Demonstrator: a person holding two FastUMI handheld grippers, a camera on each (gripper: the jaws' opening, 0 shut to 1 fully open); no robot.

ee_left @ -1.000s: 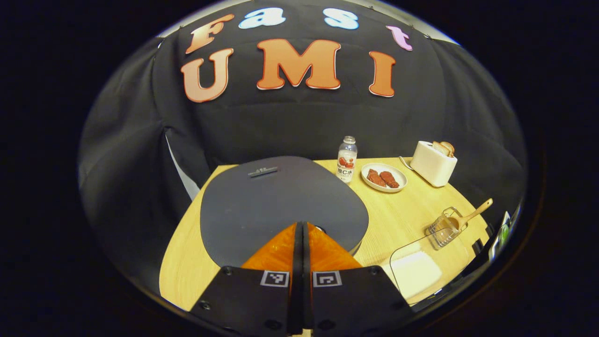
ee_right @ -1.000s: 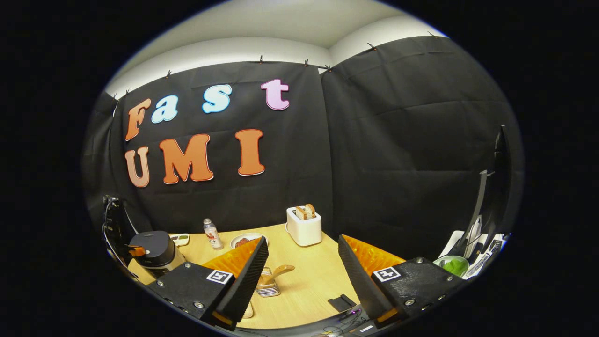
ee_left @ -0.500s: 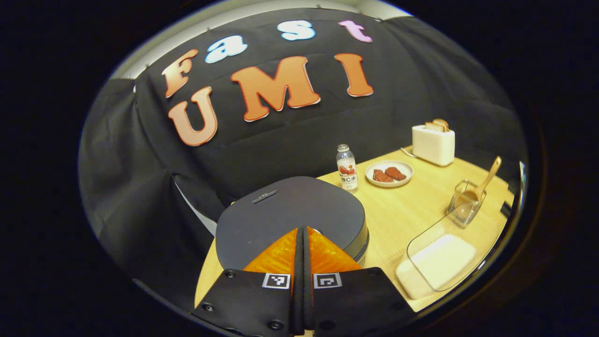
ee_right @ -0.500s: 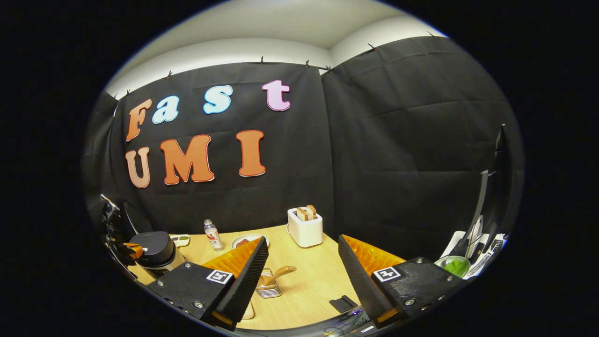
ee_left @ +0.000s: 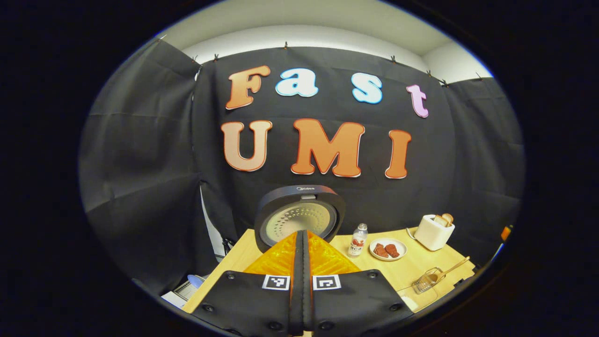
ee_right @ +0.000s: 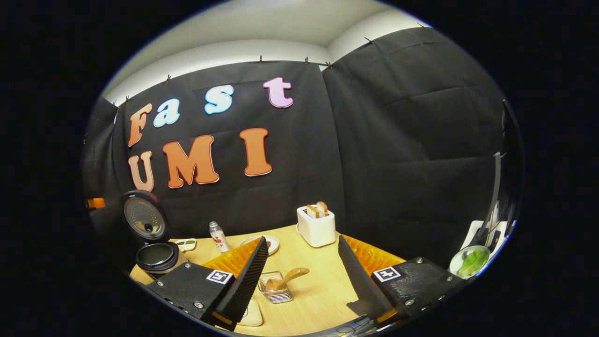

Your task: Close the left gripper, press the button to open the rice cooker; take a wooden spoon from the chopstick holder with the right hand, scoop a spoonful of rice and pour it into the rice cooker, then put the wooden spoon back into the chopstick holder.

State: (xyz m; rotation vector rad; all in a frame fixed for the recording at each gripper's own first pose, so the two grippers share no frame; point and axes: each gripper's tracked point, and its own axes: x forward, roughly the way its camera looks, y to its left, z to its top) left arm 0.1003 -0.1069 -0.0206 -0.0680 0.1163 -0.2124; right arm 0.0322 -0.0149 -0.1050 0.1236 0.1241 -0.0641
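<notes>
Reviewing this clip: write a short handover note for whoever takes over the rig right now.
Left gripper: shut, empty, in front of the rice cooker.
Right gripper: open, empty, above the table.
Lid stands up; the pot is open.
Wooden spoon sits in the chopstick holder.
Done: cooker opened.
Left: take the spoon, scoop rice, pour it into the cooker, return the spoon.
</notes>
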